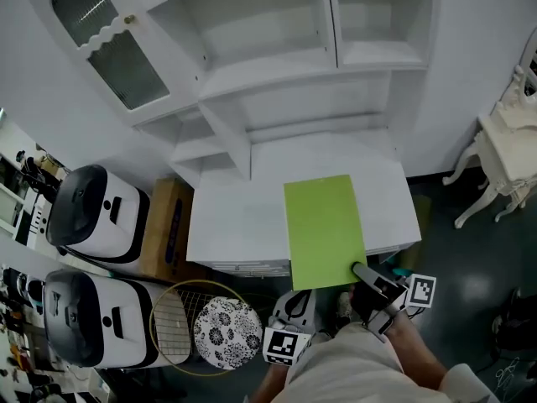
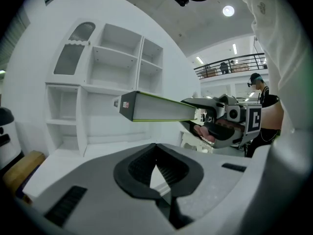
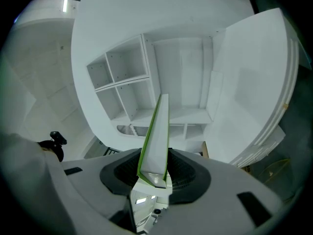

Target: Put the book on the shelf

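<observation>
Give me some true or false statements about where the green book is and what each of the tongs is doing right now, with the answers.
1. The right tongs are clamped on one end of the green book. True.
2. The book stands on one of the shelves. False: it is held in the air above the white counter, in front of the shelves.
3. The left tongs hold a second book. False: there is nothing between them and their tips meet.
4. A glass-paned cabinet door stands swung open at the upper left of the head view. True.
</observation>
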Tool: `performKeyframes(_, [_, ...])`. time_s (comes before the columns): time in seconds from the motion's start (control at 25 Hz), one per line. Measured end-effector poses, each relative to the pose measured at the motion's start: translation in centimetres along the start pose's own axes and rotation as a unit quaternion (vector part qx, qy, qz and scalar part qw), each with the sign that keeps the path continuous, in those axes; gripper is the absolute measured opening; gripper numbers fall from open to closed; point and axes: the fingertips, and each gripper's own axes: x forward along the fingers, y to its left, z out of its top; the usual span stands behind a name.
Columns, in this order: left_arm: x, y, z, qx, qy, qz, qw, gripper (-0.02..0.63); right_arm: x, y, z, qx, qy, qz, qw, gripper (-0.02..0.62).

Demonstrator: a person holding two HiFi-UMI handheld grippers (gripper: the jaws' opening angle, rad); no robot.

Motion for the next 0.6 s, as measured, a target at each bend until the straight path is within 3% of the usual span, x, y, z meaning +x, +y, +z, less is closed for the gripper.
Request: performKeyframes(0.6, [6.4,1.3,1.1,-0.013,0.011,0.029,0.9994,0.003,3.2,-1.1,5.9,0.025,0.029,-0.010,0.999,0.160])
